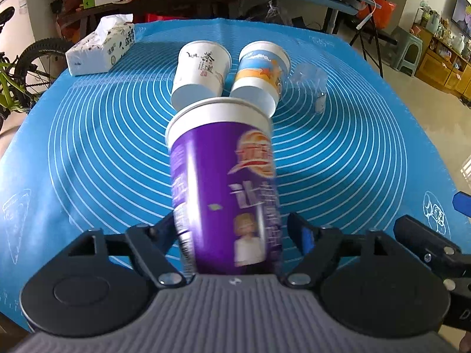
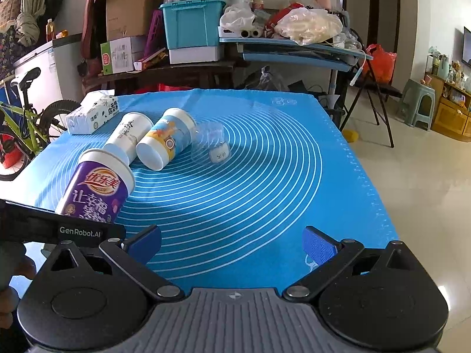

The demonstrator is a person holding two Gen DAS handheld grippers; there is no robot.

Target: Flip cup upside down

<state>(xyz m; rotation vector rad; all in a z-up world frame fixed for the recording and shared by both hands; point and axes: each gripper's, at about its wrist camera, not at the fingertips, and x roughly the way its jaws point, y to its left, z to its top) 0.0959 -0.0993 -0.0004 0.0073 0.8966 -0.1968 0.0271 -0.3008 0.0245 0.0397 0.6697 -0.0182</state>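
A purple paper cup [image 1: 223, 182] sits between the fingers of my left gripper [image 1: 232, 229], its white end pointing away from the camera. The left finger touches its side; the right finger stands a little off it, and the cup is motion-blurred. In the right wrist view the purple cup [image 2: 97, 188] tilts above the blue mat [image 2: 265, 176] at the left, held by the left gripper. My right gripper [image 2: 232, 244] is open and empty over the mat's near edge.
A white cup [image 1: 201, 70] and a blue-and-orange cup [image 1: 260, 73] lie on their sides at the mat's far middle, with a clear plastic cup [image 1: 310, 82] to their right. A tissue pack [image 1: 100, 47] lies far left. Cluttered shelves and a bicycle stand behind.
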